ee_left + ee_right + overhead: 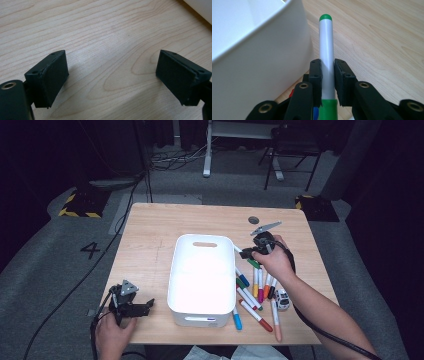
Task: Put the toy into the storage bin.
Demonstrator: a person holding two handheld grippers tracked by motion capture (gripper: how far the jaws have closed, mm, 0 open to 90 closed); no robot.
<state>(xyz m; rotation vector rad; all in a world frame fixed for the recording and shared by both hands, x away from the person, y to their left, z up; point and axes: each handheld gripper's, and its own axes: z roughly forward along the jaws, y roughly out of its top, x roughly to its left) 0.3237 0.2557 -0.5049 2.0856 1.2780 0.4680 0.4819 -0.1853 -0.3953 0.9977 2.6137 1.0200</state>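
Clamping green marker beside bin wall.

Grey carpet floor, dim room, perhaps desk legs behind.

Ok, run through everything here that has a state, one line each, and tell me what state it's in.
Right gripper: shut on the green marker.
Green marker: lifted off the table, held by its white barrel, cap on.
Left gripper: open, nothing between its jaws, low over bare wood.
White bin: upright, no lid on it.
Loose markers: lying capped on the table right of the bin.
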